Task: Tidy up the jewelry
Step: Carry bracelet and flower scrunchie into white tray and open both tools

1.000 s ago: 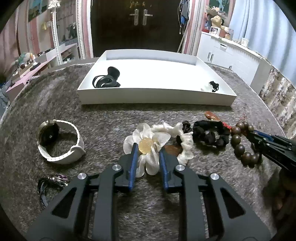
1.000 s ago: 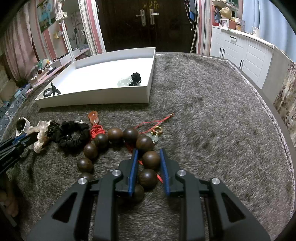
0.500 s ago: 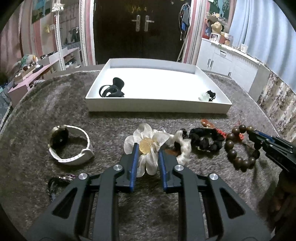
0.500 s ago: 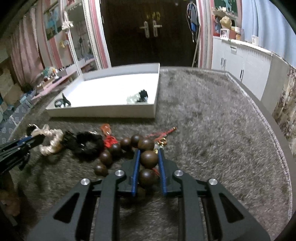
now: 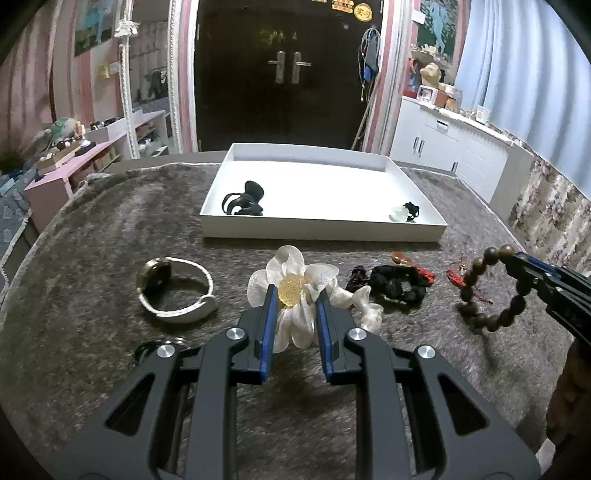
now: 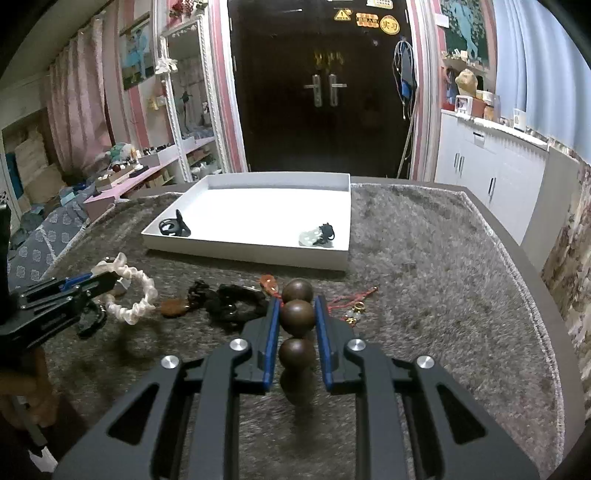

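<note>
The left hand-held gripper [image 5: 294, 297] is closed on the white flower scrunchie [image 5: 295, 295]; the right hand-held gripper [image 6: 297, 310] grips the bead bracelet [image 6: 297, 314], both near the white tray [image 5: 321, 232] on the worktop [image 6: 443, 280].

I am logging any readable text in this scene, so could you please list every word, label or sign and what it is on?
Stickers at the top of the dark door: yellow warning triangle, rectangular sign and round sticker; their characters are too blurred to read.
White-strap watch: dial too dark to read.
Nothing legible on the white tray or either gripper.
</note>
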The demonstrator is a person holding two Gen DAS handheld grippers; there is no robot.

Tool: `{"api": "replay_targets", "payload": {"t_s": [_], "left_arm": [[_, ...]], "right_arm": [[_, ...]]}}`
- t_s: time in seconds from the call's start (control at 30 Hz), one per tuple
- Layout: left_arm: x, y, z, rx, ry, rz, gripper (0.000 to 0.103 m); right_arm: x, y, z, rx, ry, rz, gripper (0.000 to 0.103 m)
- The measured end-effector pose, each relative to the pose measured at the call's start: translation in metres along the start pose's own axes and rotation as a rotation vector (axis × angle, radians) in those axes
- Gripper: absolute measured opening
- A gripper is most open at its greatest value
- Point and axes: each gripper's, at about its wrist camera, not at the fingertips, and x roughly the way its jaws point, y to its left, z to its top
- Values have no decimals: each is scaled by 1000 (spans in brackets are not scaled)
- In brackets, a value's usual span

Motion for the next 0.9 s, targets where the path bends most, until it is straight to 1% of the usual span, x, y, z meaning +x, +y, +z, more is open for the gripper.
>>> {"api": "replay_targets", "payload": {"t_s": [0.6, 0.73, 0.9], "left_arm": [[-30, 9, 2, 16, -47, 32, 18], [-33, 10, 10, 27, -60, 35, 18], [-33, 12, 28, 53, -91, 58, 18]], "right_arm": [[-32, 15, 5, -31, -48, -1, 19], [-36, 16, 9, -42, -60, 0, 19], [-35, 19, 20, -54, -82, 2, 19]]}}
